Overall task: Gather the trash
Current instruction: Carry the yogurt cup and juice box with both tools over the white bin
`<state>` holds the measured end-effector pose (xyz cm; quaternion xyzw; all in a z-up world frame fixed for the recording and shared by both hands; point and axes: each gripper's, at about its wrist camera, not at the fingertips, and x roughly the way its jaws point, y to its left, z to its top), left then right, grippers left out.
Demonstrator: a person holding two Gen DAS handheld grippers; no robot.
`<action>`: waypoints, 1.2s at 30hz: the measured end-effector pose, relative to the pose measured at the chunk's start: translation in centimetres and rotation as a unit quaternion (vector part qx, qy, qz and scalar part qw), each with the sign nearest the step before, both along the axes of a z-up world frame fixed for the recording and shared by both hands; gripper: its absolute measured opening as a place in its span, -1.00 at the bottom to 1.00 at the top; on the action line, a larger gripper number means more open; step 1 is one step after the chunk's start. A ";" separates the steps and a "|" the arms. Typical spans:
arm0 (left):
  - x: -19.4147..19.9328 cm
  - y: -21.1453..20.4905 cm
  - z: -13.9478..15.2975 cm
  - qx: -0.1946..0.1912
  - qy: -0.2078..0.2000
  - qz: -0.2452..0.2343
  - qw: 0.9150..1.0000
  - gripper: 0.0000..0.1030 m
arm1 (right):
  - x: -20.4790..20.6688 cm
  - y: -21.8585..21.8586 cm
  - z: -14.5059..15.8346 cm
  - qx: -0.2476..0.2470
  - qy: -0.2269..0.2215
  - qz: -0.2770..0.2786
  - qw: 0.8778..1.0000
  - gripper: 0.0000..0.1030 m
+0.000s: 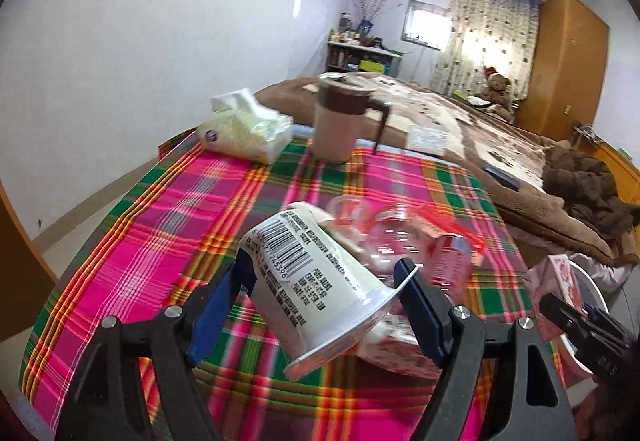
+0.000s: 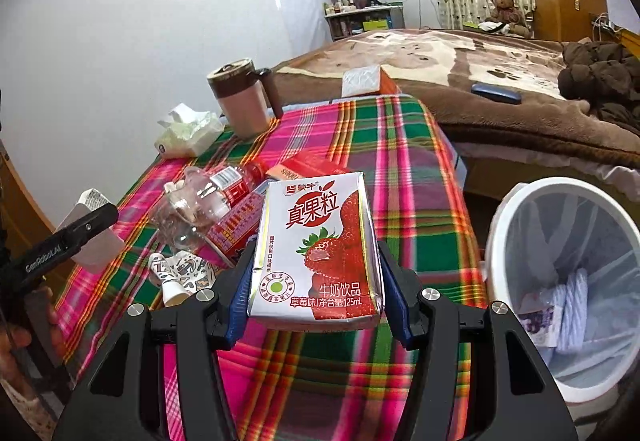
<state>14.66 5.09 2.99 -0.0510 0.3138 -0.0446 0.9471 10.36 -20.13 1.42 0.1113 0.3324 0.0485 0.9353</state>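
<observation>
Covering the table, plaid cloth (image 2: 404,177); bed (image 2: 460,57) just beyond.

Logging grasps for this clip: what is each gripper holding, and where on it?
Left gripper pinches a white yogurt cup across its sides. Right gripper clamps a strawberry milk carton by its narrow sides, near the bottom.

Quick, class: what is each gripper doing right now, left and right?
Left gripper: closed on the white yogurt cup.
Right gripper: closed on the strawberry milk carton.
</observation>
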 end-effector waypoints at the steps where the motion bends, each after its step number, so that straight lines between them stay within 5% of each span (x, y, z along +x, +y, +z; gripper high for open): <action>1: -0.2 -0.5 0.2 0.002 -0.003 -0.008 1.000 0.56 | 0.0 -0.2 0.1 0.000 -0.001 0.001 1.000 0.10; 21: -3.6 -12.1 2.6 0.024 -0.034 -0.132 0.990 0.56 | -3.5 -8.6 2.3 -0.011 -0.031 -0.065 0.997 0.10; 36: -4.1 -21.8 2.0 0.017 -0.029 -0.241 0.970 0.56 | -4.7 -15.5 1.8 -0.021 -0.014 -0.124 0.992 0.11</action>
